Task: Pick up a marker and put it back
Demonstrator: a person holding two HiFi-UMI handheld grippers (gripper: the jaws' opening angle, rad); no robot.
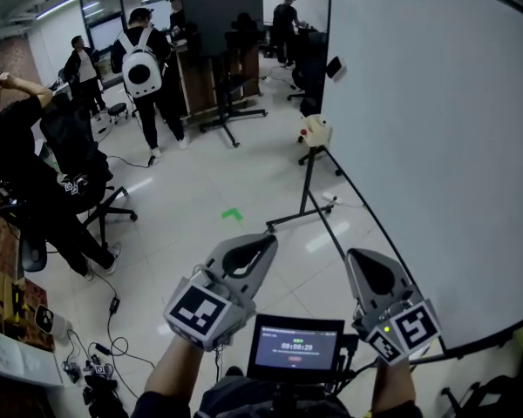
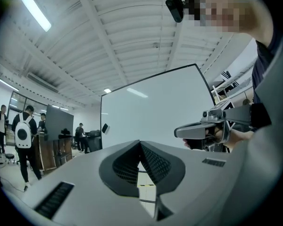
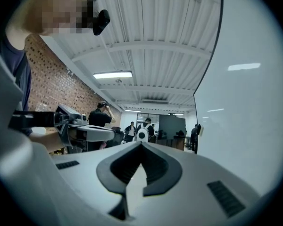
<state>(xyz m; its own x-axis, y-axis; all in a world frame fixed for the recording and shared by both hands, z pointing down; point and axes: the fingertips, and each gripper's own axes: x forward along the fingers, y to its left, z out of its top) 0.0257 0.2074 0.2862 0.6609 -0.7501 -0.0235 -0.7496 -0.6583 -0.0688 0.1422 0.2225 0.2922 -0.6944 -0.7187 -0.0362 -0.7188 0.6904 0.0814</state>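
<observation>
No marker shows in any view. My left gripper is held low at the centre of the head view, pointing away over the floor, its jaws closed tip to tip with nothing between them. To its right, my right gripper is also shut and empty, near the bottom edge of the big whiteboard. Each gripper view catches the other gripper beside it: the right gripper and the left gripper. A small dark item sticks to the board's far edge.
The whiteboard's black stand and feet cross the floor ahead, with a pale box on its frame. A small screen sits at my chest. Several people, office chairs and floor cables fill the left and back.
</observation>
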